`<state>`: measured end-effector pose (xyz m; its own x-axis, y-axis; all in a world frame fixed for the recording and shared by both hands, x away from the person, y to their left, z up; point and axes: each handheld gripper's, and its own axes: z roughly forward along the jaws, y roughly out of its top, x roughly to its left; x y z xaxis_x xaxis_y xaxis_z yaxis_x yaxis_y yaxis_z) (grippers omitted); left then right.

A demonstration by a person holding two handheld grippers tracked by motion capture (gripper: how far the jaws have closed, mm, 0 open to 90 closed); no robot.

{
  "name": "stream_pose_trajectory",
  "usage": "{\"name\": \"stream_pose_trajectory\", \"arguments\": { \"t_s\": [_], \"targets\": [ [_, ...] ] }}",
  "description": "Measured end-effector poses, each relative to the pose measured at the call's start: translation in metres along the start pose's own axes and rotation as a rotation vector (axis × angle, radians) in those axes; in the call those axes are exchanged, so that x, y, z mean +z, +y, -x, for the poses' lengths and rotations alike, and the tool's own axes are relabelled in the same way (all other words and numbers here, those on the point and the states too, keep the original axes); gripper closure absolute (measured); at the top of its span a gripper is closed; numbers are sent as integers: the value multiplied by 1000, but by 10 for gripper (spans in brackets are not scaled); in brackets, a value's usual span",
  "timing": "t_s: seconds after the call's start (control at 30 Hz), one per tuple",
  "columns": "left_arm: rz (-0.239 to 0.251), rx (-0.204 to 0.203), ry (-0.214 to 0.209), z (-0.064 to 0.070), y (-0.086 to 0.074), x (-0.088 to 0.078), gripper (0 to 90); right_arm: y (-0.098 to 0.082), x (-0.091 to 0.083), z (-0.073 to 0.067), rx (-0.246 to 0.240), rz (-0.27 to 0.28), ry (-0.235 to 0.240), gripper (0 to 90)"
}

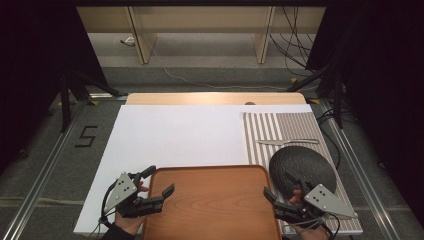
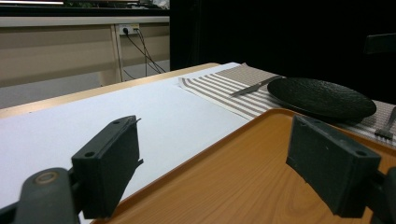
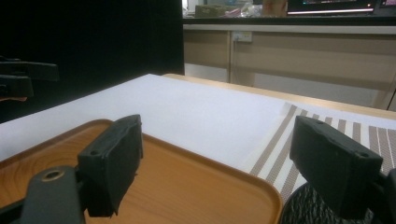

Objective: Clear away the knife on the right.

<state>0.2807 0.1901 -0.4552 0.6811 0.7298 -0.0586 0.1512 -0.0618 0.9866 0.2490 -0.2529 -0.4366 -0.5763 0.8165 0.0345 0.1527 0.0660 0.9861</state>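
A brown wooden tray lies at the near edge of the table, partly on a white sheet. My left gripper is open at the tray's left rim, one jaw over the sheet and the other over the tray. My right gripper is open at the tray's right rim. In the right gripper view one jaw hangs over the tray and the other over the black plate. Nothing is pinched by the left gripper or the right gripper.
A black round plate rests on a striped placemat right of the tray, with a knife beyond it. A fork lies by the plate. Cables and wooden furniture legs stand on the floor behind the table.
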Motion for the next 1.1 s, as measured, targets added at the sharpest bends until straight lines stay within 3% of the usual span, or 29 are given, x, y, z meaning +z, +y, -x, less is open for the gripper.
{"name": "stream_pose_trajectory", "arguments": {
  "t_s": [0.67,0.9,1.1],
  "targets": [
    [4,3,2,0,0,0,164,5,-4,5,-12,5,-18,190],
    [15,0,5,-1,1,-2,159,9,-5,8,-53,-5,-32,190],
    [15,0,4,-1,1,-1,158,15,-5,18,-60,-26,-40,197]
  ]
}}
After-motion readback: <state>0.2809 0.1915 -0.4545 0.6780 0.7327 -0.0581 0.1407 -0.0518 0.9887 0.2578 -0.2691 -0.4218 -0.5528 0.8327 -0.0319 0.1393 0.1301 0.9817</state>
